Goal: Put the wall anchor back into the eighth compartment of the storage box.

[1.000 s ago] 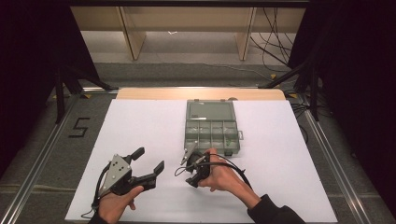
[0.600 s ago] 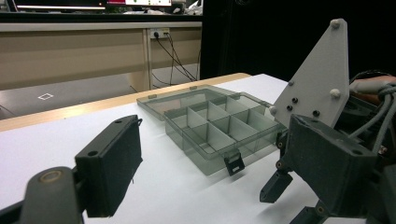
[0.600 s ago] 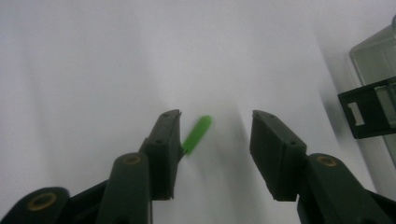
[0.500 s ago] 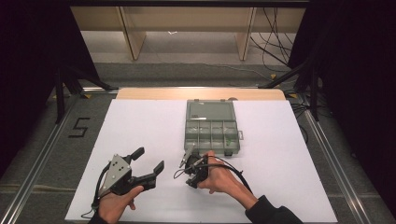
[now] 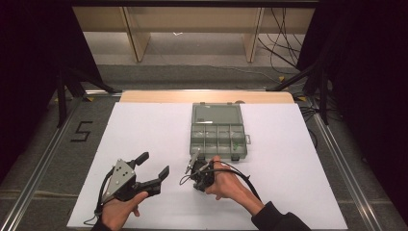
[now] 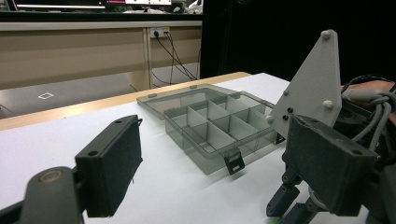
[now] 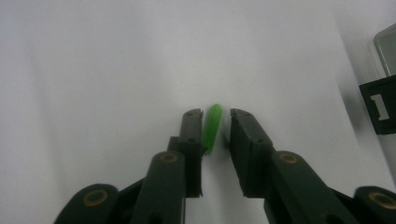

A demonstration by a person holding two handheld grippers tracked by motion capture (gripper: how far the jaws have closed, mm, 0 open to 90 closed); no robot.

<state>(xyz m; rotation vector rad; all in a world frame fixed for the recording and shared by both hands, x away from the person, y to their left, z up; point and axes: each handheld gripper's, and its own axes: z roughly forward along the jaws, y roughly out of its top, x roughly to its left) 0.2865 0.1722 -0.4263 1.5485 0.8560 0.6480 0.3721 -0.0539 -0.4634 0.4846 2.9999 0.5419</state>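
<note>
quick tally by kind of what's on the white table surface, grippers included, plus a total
Grippers: 2, left gripper with jaws wide apart, right gripper with jaws around the green piece.
Compartment boxes: 1, the open organizer box.
Small green pieces: 1, the green piece; a green speck in the box is too small to tell.
Total: 4

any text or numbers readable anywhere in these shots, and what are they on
"5": a dark numeral marked on the grey floor left of the table, seen in the high view.
Nothing else reads: the organizer box, the left gripper and the right gripper carry no legible print, and the screens at the top of the left gripper view are too blurred.
</note>
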